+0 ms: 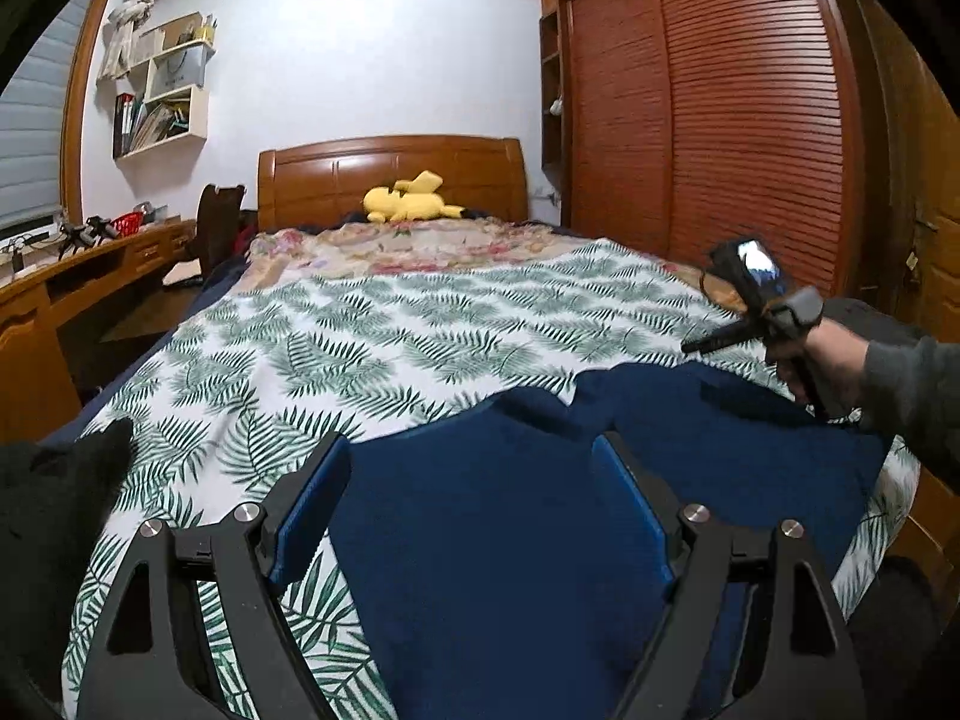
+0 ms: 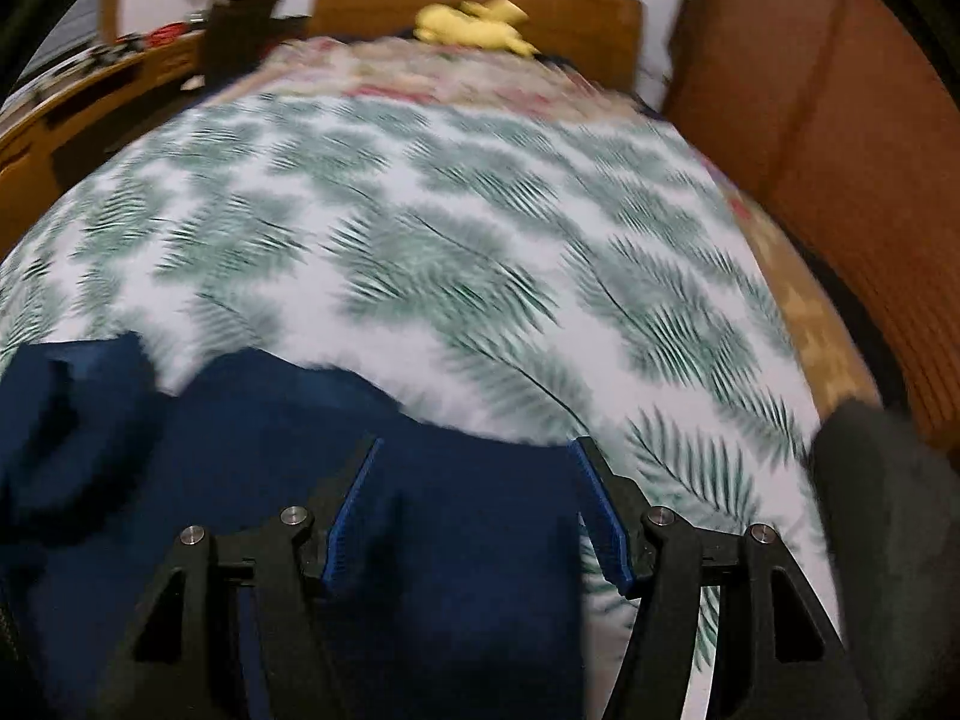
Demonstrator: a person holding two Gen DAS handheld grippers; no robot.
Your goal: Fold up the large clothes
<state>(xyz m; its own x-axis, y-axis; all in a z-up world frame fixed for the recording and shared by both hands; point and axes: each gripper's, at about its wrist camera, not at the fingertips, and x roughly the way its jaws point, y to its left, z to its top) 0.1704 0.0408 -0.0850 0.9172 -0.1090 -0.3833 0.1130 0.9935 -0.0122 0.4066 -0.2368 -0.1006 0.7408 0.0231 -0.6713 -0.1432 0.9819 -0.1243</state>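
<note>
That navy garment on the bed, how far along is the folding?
Barely begun, it seems. Done: the navy garment lies spread on the leaf-print bedspread, its far edge uneven; no clear fold shows. In hand: nothing; the left gripper and right gripper are open above it. Left: gripping an edge and every fold.

A wooden bed [image 1: 393,171] is standing against a white wall [image 1: 372,48], a louvred wardrobe [image 1: 720,102] flanking it, a desk [image 1: 90,264] opposite.
</note>
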